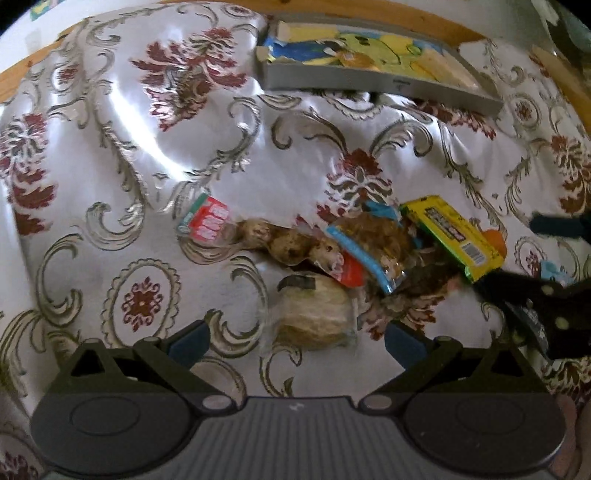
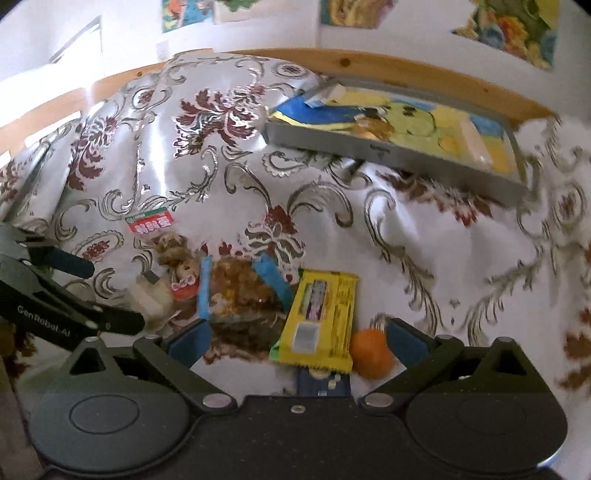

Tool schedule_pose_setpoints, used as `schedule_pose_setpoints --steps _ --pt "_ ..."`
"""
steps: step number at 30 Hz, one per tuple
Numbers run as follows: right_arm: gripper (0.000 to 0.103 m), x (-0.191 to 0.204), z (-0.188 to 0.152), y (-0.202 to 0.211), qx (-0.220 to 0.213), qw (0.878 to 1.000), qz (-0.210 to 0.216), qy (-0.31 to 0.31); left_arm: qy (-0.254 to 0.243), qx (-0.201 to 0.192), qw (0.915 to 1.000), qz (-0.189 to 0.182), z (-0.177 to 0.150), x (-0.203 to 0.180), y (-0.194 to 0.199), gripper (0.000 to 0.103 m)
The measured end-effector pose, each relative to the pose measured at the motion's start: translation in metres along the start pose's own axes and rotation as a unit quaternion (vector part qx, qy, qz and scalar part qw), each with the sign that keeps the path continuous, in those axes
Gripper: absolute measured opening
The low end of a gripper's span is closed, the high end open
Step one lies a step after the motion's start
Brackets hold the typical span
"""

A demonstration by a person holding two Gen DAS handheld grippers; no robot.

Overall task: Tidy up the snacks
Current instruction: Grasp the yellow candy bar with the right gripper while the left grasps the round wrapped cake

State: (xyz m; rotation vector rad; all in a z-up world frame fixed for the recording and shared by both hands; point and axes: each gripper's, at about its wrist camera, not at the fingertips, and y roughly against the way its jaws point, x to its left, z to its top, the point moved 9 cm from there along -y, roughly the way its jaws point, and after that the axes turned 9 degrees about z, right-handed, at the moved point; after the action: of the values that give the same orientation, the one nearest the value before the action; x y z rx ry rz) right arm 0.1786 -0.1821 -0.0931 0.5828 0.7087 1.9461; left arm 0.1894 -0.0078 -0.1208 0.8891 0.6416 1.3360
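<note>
The left gripper (image 1: 297, 341) stands spread wide, empty, its blue pads on either side of a pale round snack in clear wrap (image 1: 314, 317) that lies just ahead on the flowered tablecloth (image 1: 110, 166), apart from both pads. The right gripper (image 2: 297, 341) is likewise splayed and holds nothing; between its fingers lie the near end of a yellow wrapped bar (image 2: 319, 321) and a small orange ball (image 2: 371, 352), the ball just beside the right pad, though blur leaves it unclear whether they touch. Beyond, the snacks form a loose heap: a blue-edged bag of brown pieces (image 1: 369, 247) overlaps the yellow bar's left side, and a clear packet with a red label (image 1: 258, 232) stretches away to the left. Farthest back, a grey tray with a cartoon picture inside (image 1: 369, 70) sits near the wooden table edge. Only the right wrist view shows a dark blue packet (image 2: 323, 384) under the yellow bar's near end, and posters on the wall (image 2: 509, 26); the left wrist view shows the pale snack plainly.
</note>
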Motion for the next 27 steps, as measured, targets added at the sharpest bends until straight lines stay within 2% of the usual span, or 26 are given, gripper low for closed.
schedule_pose_setpoints --steps 6,14,23,26,27 --pt "0.090 -0.007 0.005 -0.020 0.006 1.000 -0.006 0.011 -0.019 0.002 0.9998 -0.007 0.002 -0.006 -0.009 0.096" --pt "0.080 -0.018 0.003 -0.046 0.030 0.999 -0.031 0.008 -0.010 0.028 0.9991 -0.029 -0.001 -0.010 -0.023 0.087" --pt "0.075 -0.021 -0.003 -0.057 0.047 0.998 -0.042 0.005 -0.004 0.020 0.9996 -0.018 0.001 -0.008 -0.026 0.077" --pt "0.066 -0.019 -0.003 -0.058 0.050 0.998 -0.043 0.008 -0.004 0.016 0.9997 -0.019 0.001 -0.009 -0.026 0.072" --pt "0.060 -0.019 -0.004 -0.059 0.052 0.998 -0.043 0.009 -0.007 0.014 0.9997 -0.017 0.001 -0.010 -0.025 0.071"
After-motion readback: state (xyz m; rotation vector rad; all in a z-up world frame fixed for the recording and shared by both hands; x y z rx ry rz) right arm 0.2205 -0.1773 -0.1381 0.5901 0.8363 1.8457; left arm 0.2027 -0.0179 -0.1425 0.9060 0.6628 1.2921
